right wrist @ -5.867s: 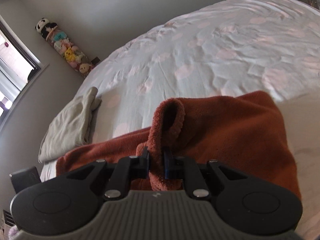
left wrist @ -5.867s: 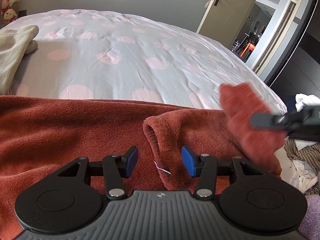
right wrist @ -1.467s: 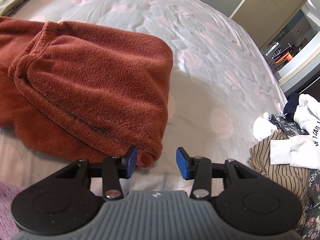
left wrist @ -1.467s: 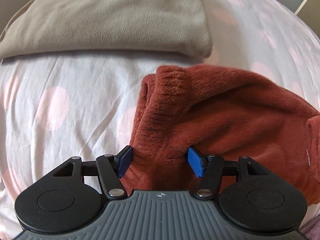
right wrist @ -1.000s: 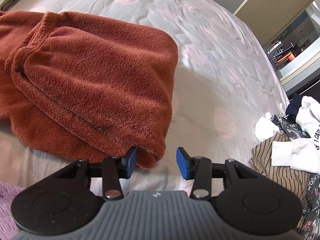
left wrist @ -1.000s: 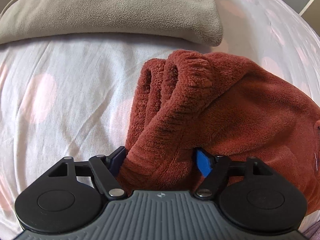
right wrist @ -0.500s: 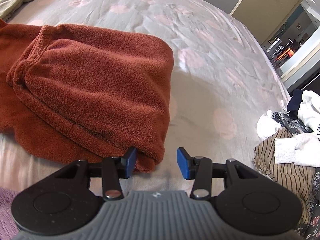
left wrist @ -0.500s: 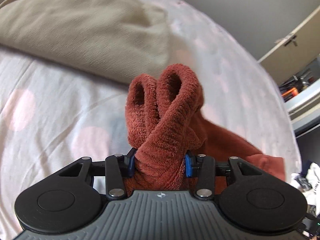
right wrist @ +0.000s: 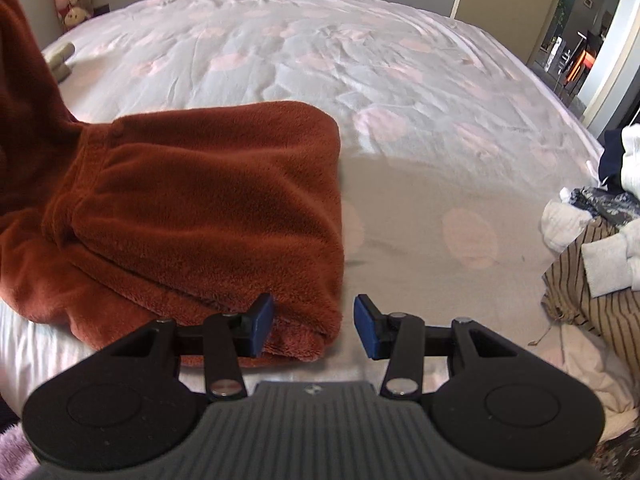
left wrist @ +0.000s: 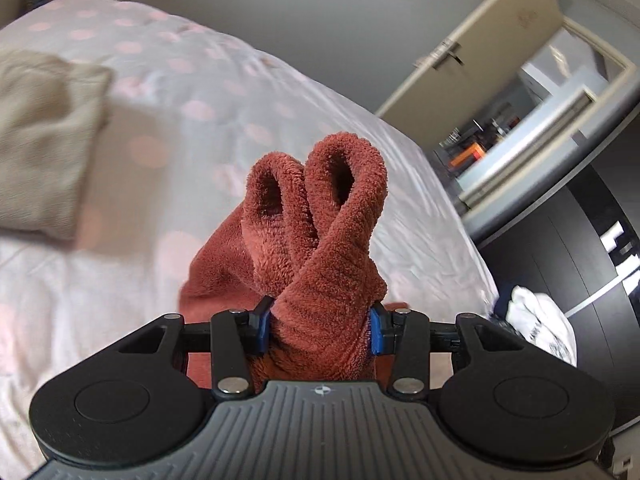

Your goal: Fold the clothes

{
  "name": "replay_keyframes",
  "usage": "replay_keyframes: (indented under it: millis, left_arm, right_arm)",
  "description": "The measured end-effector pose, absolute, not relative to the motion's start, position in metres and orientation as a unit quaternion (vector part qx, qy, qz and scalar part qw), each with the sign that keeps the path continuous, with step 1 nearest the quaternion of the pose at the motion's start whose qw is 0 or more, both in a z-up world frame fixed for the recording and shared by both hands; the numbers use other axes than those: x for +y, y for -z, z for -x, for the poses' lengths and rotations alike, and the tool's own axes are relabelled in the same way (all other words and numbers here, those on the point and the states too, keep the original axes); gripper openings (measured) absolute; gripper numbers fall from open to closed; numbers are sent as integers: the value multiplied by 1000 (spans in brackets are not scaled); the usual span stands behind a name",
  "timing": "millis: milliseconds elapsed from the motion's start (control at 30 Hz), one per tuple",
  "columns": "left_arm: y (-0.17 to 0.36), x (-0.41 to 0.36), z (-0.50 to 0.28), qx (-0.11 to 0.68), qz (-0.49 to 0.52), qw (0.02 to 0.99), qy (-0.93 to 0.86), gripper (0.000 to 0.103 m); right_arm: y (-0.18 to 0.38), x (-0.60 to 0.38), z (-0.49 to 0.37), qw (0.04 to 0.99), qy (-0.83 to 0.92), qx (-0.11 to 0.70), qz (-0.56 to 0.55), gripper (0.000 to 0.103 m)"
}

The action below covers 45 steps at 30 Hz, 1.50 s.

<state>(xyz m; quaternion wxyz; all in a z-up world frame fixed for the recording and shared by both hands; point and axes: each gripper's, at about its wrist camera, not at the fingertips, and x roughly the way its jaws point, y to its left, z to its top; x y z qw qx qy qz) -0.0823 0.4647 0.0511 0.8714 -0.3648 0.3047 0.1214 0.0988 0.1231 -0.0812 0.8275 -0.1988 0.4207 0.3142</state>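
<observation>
A rust-red fleece garment (left wrist: 332, 240) lies partly folded on the bed. My left gripper (left wrist: 318, 330) is shut on a bunch of it, two looped cuffs sticking up past the blue pads, lifted above the sheet. In the right wrist view that lifted part rises at the left edge, while the folded body of the garment (right wrist: 200, 200) rests flat. My right gripper (right wrist: 315, 330) is open and low over the bed; the garment's near corner lies between its jaws, close to the left pad and clear of the right one.
The bed (right wrist: 320, 60) has a pale sheet with pink dots. A folded beige garment (left wrist: 36, 140) lies at its far left. A pile of unfolded clothes (right wrist: 592, 260) sits at the right edge. A door (left wrist: 480, 60) stands open beyond the bed.
The left gripper closed on the bunched red fleece and lifted it up off the bed, tilting toward level. The right gripper stayed open by the garment's corner, shifting only slightly.
</observation>
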Motion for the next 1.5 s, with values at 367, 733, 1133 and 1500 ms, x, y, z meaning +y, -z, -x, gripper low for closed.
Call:
replay_keyframes:
  millis: [367,733,1133,1500]
  left_arm:
    - [-27,370,-50,398,297,866,-55,40]
    - [36,294,-131,466,259,846,-7,42]
    - [21,274,-137,433,268,859,42,58]
    - [-13,288,-64,391,232,891,-7,58]
  right_arm:
    - [81,125,-117,828,-366,419,74,40]
    - [103,120,-136,799,-382,464,19,36]
    - [101,109,-137,806,-364,468,-3,36]
    - [59,51,-110,851,-309,421,-57,48]
